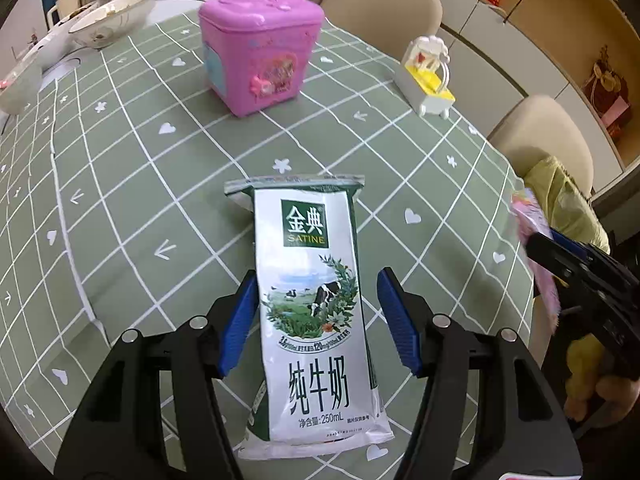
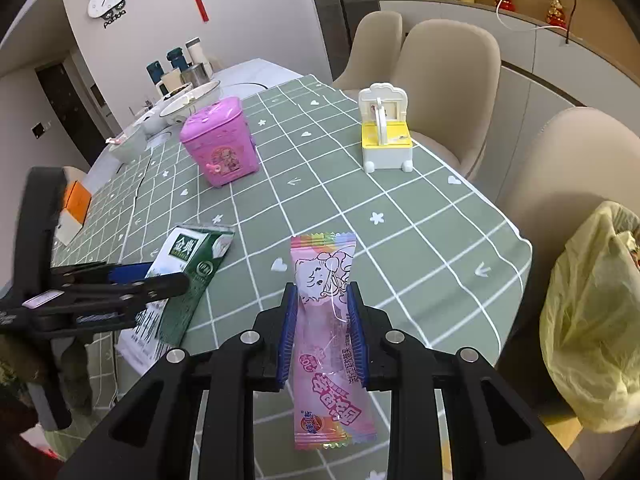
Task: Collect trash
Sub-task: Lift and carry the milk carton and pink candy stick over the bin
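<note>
A flattened white and green milk carton [image 1: 308, 248] lies on the green checked tablecloth [image 1: 120, 184]. My left gripper [image 1: 318, 276] straddles it, open: the left pad is at the carton's edge and a gap shows at the right pad. The right wrist view shows the same carton [image 2: 188, 256] under the left gripper [image 2: 160, 278]. My right gripper [image 2: 321, 294] is shut on a pink candy wrapper [image 2: 324, 264], held above the tablecloth near the table's edge. In the left wrist view the wrapper [image 1: 532, 220] and the right gripper [image 1: 536, 244] appear at the far right.
A pink lidded box [image 1: 260, 48] and a white and yellow toy [image 1: 428, 76] stand farther back on the table. Bowls [image 1: 116, 16] and cups crowd the far left end. Beige chairs [image 2: 452, 80] line the right side. A yellow plastic bag [image 2: 592, 320] hangs open beside the table edge.
</note>
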Motion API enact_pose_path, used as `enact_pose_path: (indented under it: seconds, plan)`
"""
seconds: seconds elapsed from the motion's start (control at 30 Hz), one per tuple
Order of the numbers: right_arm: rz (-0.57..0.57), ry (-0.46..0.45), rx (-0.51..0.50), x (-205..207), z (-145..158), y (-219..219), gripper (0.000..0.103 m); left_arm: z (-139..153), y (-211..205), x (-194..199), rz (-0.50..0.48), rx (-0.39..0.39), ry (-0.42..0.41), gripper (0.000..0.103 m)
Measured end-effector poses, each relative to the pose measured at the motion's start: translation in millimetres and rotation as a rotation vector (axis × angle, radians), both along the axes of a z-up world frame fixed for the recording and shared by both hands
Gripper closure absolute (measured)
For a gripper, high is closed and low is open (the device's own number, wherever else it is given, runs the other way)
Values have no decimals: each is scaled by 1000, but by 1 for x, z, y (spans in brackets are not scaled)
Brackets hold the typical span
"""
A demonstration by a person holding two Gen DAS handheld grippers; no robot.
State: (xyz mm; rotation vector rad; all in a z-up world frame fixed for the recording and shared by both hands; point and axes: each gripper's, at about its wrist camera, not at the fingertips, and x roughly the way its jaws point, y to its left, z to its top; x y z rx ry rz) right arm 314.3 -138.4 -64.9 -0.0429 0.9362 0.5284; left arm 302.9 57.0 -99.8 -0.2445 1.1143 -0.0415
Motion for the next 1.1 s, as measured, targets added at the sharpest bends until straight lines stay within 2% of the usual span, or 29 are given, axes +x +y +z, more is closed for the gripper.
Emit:
enact_pose_path:
  seconds: [0.03,0.13,0.3,0.43,0.57,0.63,0.83,0.97,1.1]
  plan:
    - [-5,-2,0,-4,1,-3,79,-2,-1,0,-1,3,5,46]
    - [-21,-11,0,-14,5,-11,79,-2,-3,-1,-5,3,6,58]
    - [-64,-55,9,-35,19,-28,79,17,-9,-13,-17,5,-64,58]
    - [-86,-113,15,-48,41,-44,79,53,-18,-23,-24,-3,-170,58]
    - [-108,-206,28,-55,77,-65,79,109,-36,-26,-45,-25,-331,58]
    - [-122,-255,37,-55,98,-79,79,139,-50,-26,-65,-37,-418,58]
    - [-191,-378,49,-47,153,-139,79,201,-101,-15,-128,-112,-602,58]
    - [-244,-434,39,-41,175,-185,79,219,-142,6,-186,-166,-640,58]
    - [-299,-458,23,-33,183,-230,79,219,-191,31,-254,-189,-634,58]
